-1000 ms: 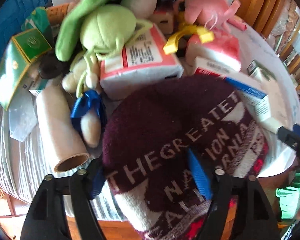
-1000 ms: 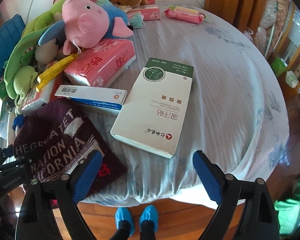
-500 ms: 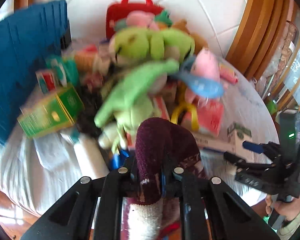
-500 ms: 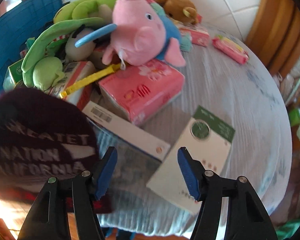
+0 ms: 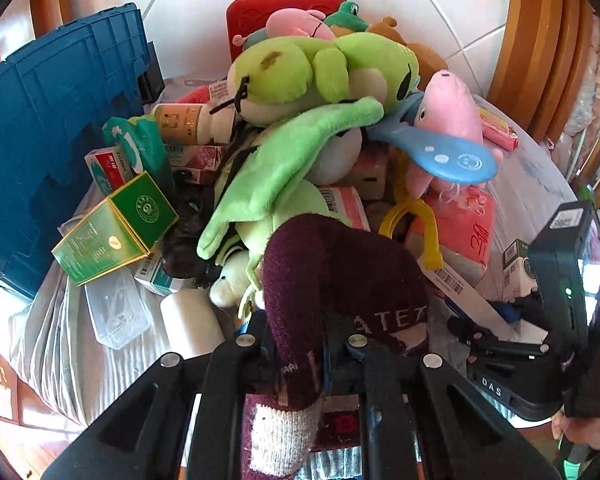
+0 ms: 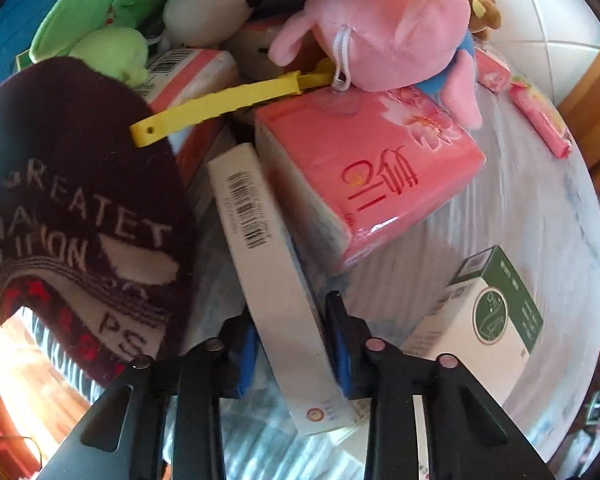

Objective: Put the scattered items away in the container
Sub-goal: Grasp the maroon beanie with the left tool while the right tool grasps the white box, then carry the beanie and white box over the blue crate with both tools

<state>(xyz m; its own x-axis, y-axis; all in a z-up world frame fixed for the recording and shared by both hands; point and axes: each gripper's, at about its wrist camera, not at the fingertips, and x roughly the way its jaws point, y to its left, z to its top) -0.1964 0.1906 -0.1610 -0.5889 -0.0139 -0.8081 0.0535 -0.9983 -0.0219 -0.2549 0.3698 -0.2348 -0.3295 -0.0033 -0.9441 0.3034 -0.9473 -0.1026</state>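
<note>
My left gripper [image 5: 300, 356] is shut on a maroon knit hat [image 5: 339, 272] with white letters, lifted above the table's near edge; the hat also hangs at the left of the right wrist view [image 6: 80, 208]. My right gripper [image 6: 292, 344] is shut on a long white box [image 6: 268, 264] with a barcode, which lies on the table against a pink tissue pack [image 6: 371, 168]. The right gripper also shows at the right of the left wrist view [image 5: 499, 332]. A blue crate [image 5: 48, 120] stands at the far left.
A pile fills the table: green frog plush [image 5: 307, 80], pink pig plush [image 6: 383, 12], yellow clip [image 6: 228, 100], green box [image 5: 116, 228], red case [image 5: 284, 8]. A green-and-white box [image 6: 483, 316] lies right of my right gripper. Wooden chairs stand behind.
My left gripper has closed on the hat and lifted it off the table. My right gripper has moved in and closed on the long white box.
</note>
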